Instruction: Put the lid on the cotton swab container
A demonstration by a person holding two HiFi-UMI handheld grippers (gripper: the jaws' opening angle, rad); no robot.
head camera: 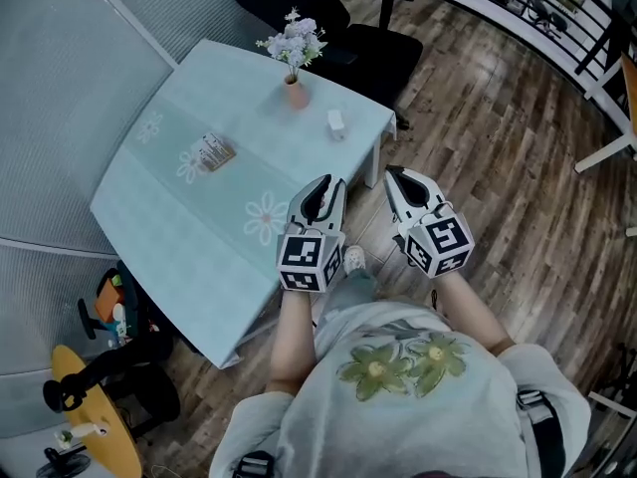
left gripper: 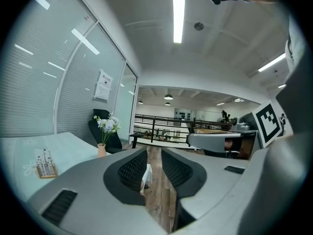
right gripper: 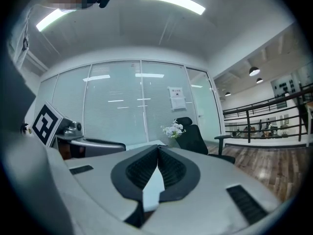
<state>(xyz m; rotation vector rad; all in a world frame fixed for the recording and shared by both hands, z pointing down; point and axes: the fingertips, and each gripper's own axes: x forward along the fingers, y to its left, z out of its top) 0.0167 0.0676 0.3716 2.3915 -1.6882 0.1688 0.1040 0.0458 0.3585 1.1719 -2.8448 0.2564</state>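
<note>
The cotton swab container (head camera: 212,152) is a small box of upright swabs on the pale blue table (head camera: 169,217); the left gripper view shows the container (left gripper: 44,164) at far left. A small white piece (head camera: 336,122), which may be the lid, lies near the table's far right corner. Both grippers hang in the air at the table's near right edge, well short of these things. My left gripper (head camera: 325,189) has its jaws a narrow gap apart, nothing between them. My right gripper (head camera: 396,179) is beyond the table over the floor, shut and empty.
A vase of white flowers (head camera: 294,63) stands at the table's far side, with a black office chair (head camera: 368,48) behind it. Wooden floor (head camera: 498,137) stretches to the right. A glass wall with blinds (head camera: 70,58) runs along the left.
</note>
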